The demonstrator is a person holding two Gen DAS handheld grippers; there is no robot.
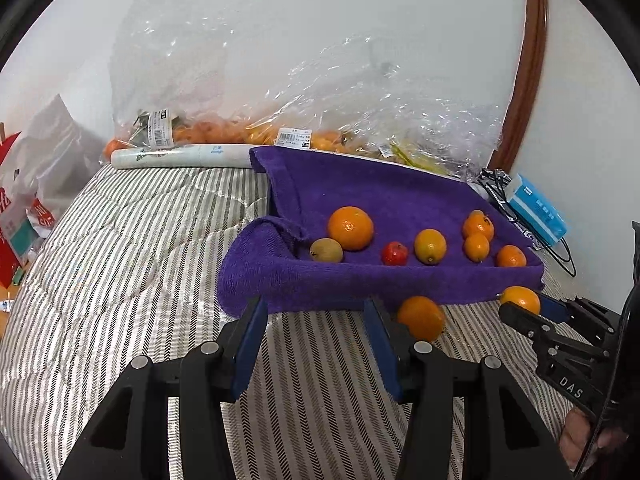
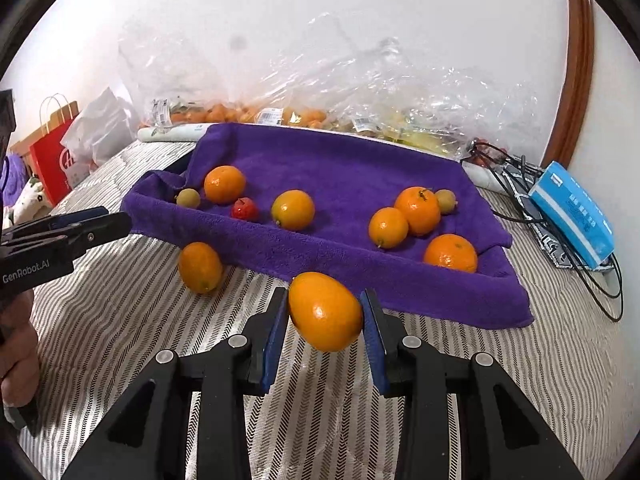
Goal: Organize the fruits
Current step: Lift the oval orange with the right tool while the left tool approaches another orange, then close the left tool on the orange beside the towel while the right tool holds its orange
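- Between my right gripper's (image 2: pixel 325 312) blue pads sits an orange citrus fruit (image 2: pixel 325 312), clamped, just short of the purple towel (image 2: pixel 360 160).
- Firm, smooth-skinned, round; I judge mid-belly grip safest.
- My left gripper (image 1: pixel 316 312) gapes, empty.

Fluffy matt purple towel (image 2: pixel 340 168); glossy orange (image 2: pixel 325 312); crinkled clear plastic bags (image 2: pixel 360 80).

Bright, even light — sharp, fisheye-bowed dark edges
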